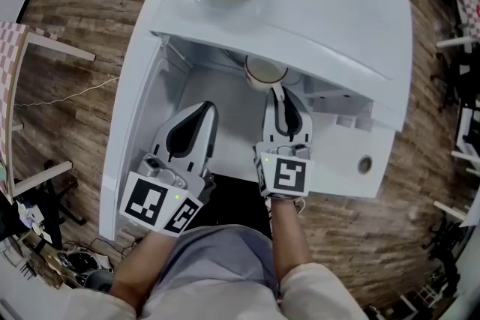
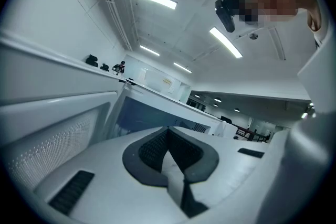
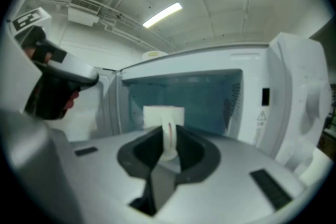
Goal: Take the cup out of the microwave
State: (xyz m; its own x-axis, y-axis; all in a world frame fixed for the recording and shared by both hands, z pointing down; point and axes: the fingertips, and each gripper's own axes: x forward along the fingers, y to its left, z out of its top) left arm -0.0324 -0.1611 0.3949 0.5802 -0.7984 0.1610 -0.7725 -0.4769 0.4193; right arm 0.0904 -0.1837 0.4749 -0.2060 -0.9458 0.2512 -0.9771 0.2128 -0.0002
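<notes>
Wood floor (image 1: 75, 34). The microwave (image 1: 330, 19) stands with its door (image 1: 139, 109) open. The cup (image 1: 265, 73) sits at the cavity mouth, its handle pinched in the narrowed jaws of the right gripper (image 1: 277, 95). The left gripper (image 1: 206, 112) is closed and empty. Step in hand: withdrawal. Next, pull straight out and keep the cup level.

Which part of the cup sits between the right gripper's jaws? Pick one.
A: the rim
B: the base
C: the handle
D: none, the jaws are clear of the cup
C: in the right gripper view, the right gripper has its jaws closed on the handle of the white cup.
</notes>
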